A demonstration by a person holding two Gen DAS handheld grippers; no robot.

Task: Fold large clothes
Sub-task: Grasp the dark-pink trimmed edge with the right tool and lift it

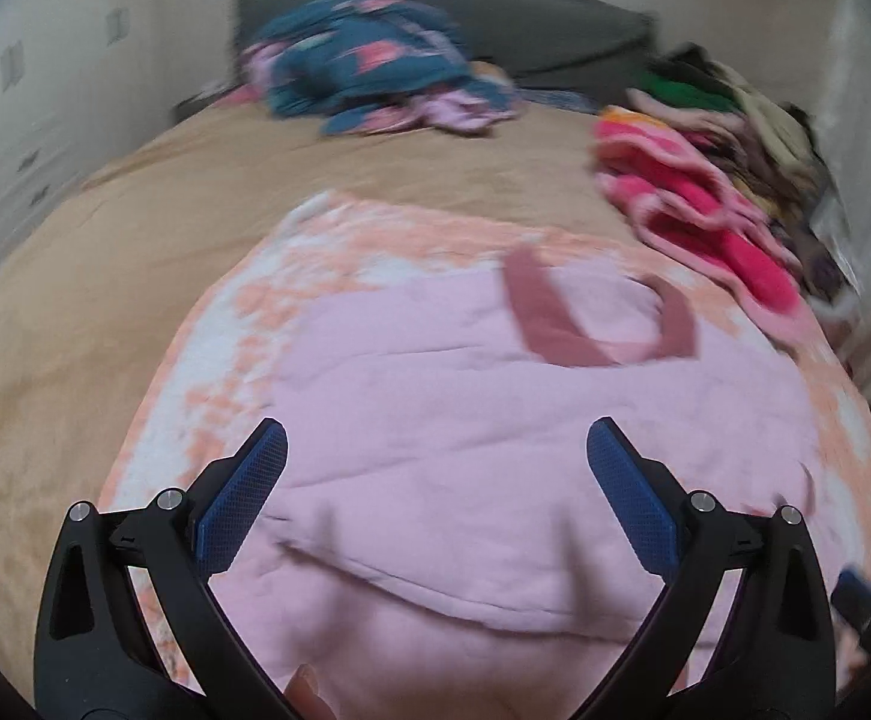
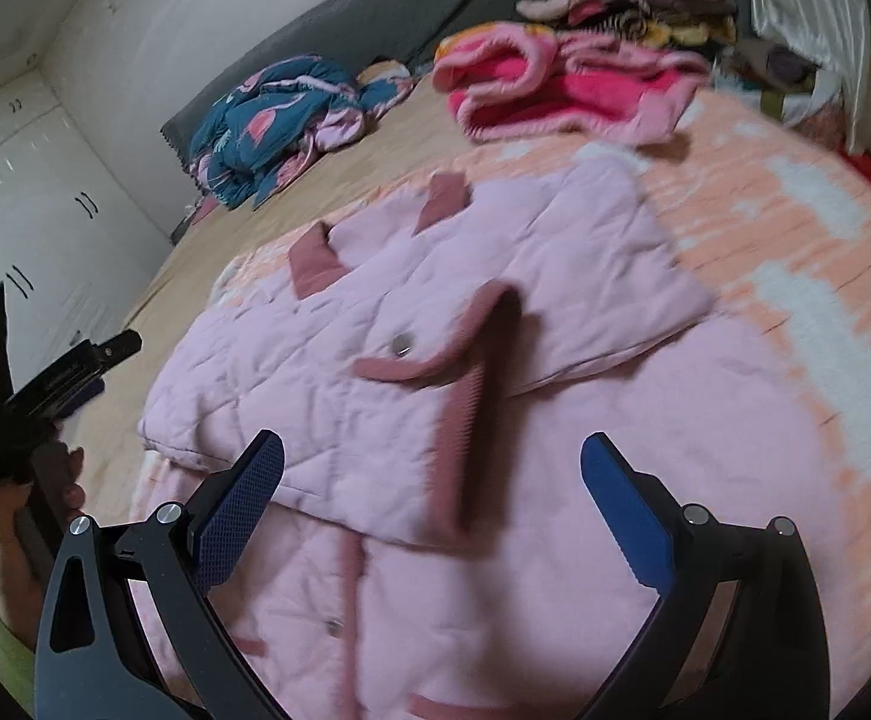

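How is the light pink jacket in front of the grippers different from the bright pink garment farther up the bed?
The light pink jacket is pale and quilted with dusty-rose trim; the bright pink garment is hot pink and fuzzy with pale edging. The jacket lies spread flat with a sleeve folded across it; the bright one sits bunched in a heap. The jacket looks larger. Both rest on the peach-and-white blanket, and neither is held.

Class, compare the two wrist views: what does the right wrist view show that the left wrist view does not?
Only the right wrist view: the snap button on the pink coat's folded-over sleeve cuff, white wardrobe doors, and the hand holding the left claw.
Only the left wrist view: wall switches.
Both: the pink coat on a peach blanket, the blue patterned bundle, the bright pink garment, each claw open and empty.
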